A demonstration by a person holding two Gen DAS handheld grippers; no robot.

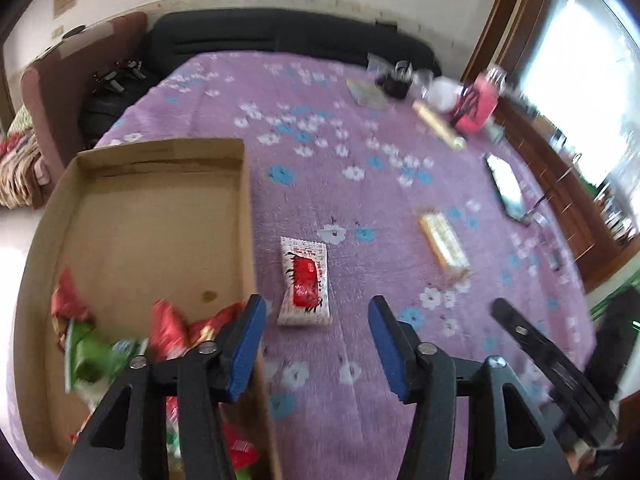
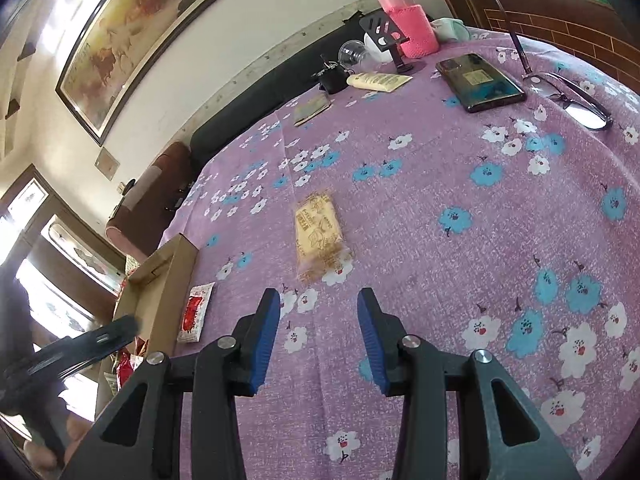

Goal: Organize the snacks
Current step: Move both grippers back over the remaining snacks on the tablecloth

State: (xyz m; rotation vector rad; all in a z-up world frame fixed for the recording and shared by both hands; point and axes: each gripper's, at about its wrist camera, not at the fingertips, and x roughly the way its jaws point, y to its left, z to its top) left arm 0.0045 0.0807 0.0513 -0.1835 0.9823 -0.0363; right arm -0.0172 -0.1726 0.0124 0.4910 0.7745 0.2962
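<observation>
A white-and-red snack packet (image 1: 305, 282) lies on the purple floral cloth just right of a shallow cardboard box (image 1: 160, 200); it also shows in the right wrist view (image 2: 195, 313). The box holds several red and green snack packs (image 1: 120, 344) at its near end. A tan cracker packet (image 2: 320, 236) lies in the middle of the cloth; it also shows in the left wrist view (image 1: 444, 240). My left gripper (image 1: 316, 340) is open and empty, just short of the white-and-red packet. My right gripper (image 2: 318, 328) is open and empty, just short of the tan packet.
At the far end stand a pink bottle (image 2: 406, 20), a phone stand (image 2: 390, 36), a cream tube (image 2: 378, 80), a dark phone (image 2: 480, 82) and glasses (image 2: 572, 96). The box (image 2: 160, 280) sits at the table's left edge. A sofa (image 1: 280, 44) lies beyond.
</observation>
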